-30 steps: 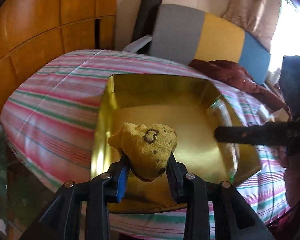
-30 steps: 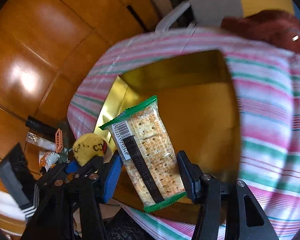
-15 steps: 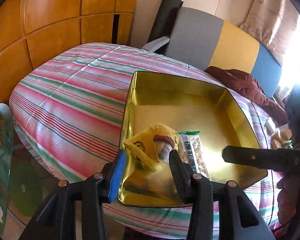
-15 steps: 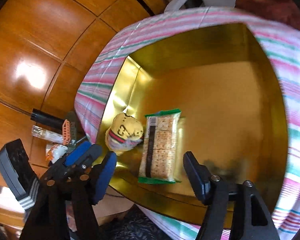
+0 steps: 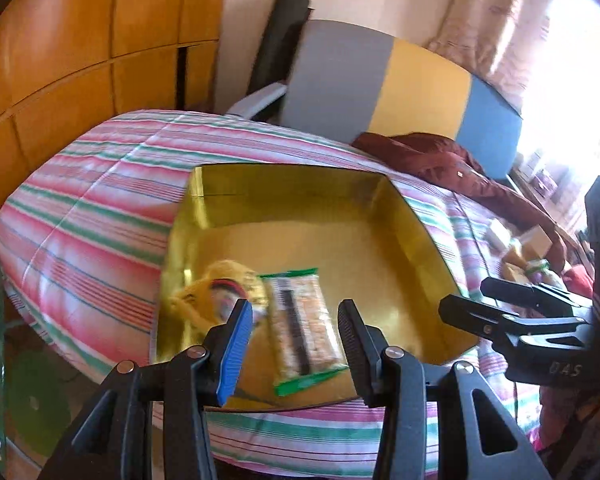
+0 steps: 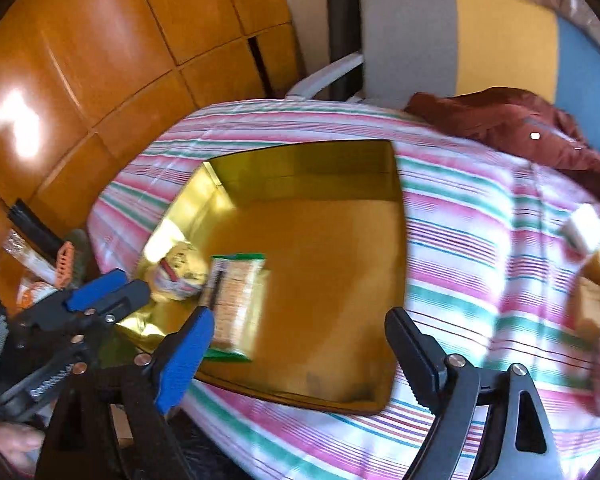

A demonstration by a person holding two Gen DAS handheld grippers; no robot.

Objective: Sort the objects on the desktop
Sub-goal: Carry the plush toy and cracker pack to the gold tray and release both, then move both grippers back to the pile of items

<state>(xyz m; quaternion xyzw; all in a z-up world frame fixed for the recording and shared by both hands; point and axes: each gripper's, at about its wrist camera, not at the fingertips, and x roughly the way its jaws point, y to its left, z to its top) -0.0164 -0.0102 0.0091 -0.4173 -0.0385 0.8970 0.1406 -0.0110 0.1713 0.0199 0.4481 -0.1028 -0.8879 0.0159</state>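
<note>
A gold tray sits on the striped bedcover. In its near left corner lie a yellow knitted toy and, beside it, a green-edged cracker packet. My left gripper hovers above and in front of both, open, holding nothing. My right gripper hangs over the tray's near edge, its jaws opening wide with nothing between them. Each gripper shows in the other's view, the right gripper at the right and the left gripper at the left.
A maroon garment lies at the head of the bed below a grey, yellow and blue headboard. Several small boxes and packets rest on the cover right of the tray. Wooden wardrobe doors stand at the left.
Both grippers have let go: the yellow toy and the cracker packet dropped into the tray. Both grippers have since drawn back and up, the right one widening.
</note>
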